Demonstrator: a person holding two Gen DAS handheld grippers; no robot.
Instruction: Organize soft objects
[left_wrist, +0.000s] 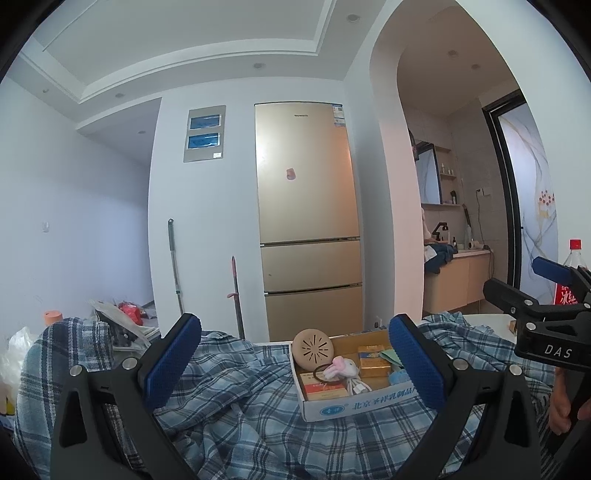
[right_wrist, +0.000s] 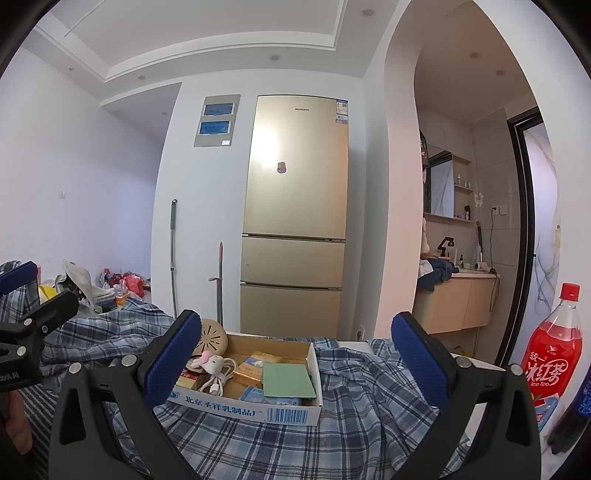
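We list a blue plaid cloth (left_wrist: 236, 410), rumpled, spread over the surface and filling the lower part of both views. On it we record a shallow box (right_wrist: 258, 408) with printed side and barcode, sitting just ahead of both grippers. Contents as we see them: a round tan disc (left_wrist: 313, 349) leaning at the far left corner; a small pink-and-white plush (left_wrist: 341, 367) beside a hair tie; a white cable (right_wrist: 218, 380); a gold pack (left_wrist: 373, 360); a green card (right_wrist: 288, 378) toward the right.

We hold the left gripper (left_wrist: 295, 369) over the cloth, jaws wide apart, nothing between them. We hold the right gripper (right_wrist: 297, 363) likewise, jaws wide apart, empty. Each appears at the edge of the other's view.

To the right we note a red tea bottle (right_wrist: 554, 354) standing upright. Beyond, a gold fridge (right_wrist: 295, 206) against the wall, two mop handles beside it.
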